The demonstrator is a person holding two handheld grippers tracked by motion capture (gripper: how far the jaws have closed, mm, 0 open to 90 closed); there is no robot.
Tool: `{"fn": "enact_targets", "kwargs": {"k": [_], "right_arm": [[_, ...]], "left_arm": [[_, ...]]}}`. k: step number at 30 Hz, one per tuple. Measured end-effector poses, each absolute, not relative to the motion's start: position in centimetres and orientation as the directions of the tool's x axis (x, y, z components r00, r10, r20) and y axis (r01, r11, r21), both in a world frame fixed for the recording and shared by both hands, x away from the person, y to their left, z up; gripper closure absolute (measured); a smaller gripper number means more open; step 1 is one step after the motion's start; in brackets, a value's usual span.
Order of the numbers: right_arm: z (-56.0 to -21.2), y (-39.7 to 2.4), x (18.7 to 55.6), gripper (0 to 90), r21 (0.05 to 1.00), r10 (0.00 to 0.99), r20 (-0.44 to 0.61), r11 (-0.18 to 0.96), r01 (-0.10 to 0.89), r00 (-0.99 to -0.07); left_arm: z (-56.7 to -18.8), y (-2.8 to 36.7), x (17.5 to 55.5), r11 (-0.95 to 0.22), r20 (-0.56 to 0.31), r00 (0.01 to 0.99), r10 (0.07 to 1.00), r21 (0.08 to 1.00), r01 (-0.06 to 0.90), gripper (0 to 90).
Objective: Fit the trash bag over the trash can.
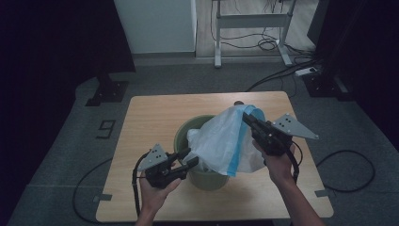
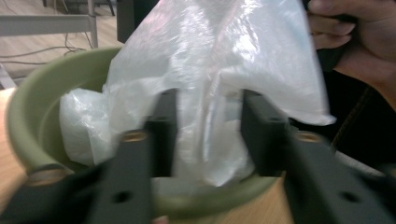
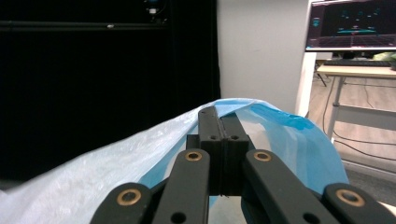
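Green round plastic bin point(image 1: 203, 178) sits at centre of the high view, on the pale wooden desk point(image 1: 150, 113), nearer the desk's lower edge. Thin translucent white plastic bag w/ a blue band point(image 1: 221, 141) is draped over the bin's right side, partly down inside it, and rises up-right to a peak just right of frame centre.

Right gripper point(image 1: 248, 120), right of centre in the high view, has its jaws pressed together on the bag's top edge, pinching the film; the bag hangs down-left from there. In the right gripper view the two black jaws meet in mid-frame w/ the blue-white bag point(image 3: 289, 149) folded over and around their tips, blue part to the right, white part sloping to lower left. Person's right hand point(image 1: 278, 165) grips the tool body, lower right of the high view.

Left gripper point(image 1: 190, 157), lower left of centre in the high view, points right at the bin's near-left rim, w/ left hand point(image 1: 155, 190) below it. Its jaws stand spread, about half open. In the left gripper view the bag point(image 2: 224, 70) hangs between and beyond the jaws; pads don't look pressed on it, though blur makes contact hard to judge. Bin rim point(image 2: 28, 107) curves across the left and bottom of that view, w/ bag film inside it. Other hand point(image 2: 359, 37) at upper right there.
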State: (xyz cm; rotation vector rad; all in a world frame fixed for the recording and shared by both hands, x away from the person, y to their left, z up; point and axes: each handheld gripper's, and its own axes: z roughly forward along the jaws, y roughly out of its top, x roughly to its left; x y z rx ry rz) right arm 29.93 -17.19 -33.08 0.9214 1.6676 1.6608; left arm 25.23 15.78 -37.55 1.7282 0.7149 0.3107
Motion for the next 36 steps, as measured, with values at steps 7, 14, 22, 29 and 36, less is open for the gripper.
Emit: {"fn": "enact_targets", "kwargs": {"k": [7, 14, 22, 29, 36], "right_arm": [[-33.6, -15.5, 29.2, 88.8, 0.999, 0.799, -0.008, 0.035, 0.033, -0.601], [-33.7, -14.7, 28.9, 88.8, 0.998, 0.788, -0.028, 0.053, 0.023, -0.615], [-34.1, -12.6, 28.4, 88.8, 0.996, 0.752, -0.059, 0.093, 0.016, -0.657], [-34.3, -12.1, 28.1, 88.8, 0.995, 0.738, -0.064, 0.096, 0.011, -0.671], [-34.6, -12.7, 27.7, 88.8, 0.995, 0.741, -0.067, 0.098, 0.010, -0.669]], "left_arm": [[-34.0, 16.6, 23.6, -0.136, -0.109, 0.789, 0.605, 0.962, 0.237, 33.1], [-32.9, 15.3, 25.1, -0.179, -0.101, 0.799, 0.592, 0.951, 0.254, 34.8], [-32.7, 12.9, 27.6, -0.217, -0.125, 0.820, 0.558, 0.932, 0.291, 44.1], [-32.9, 12.3, 29.0, -0.222, -0.161, 0.830, 0.534, 0.921, 0.321, 75.7], [-33.3, 12.8, 29.1, -0.186, -0.135, 0.792, 0.595, 0.936, 0.300, 89.7]]}}
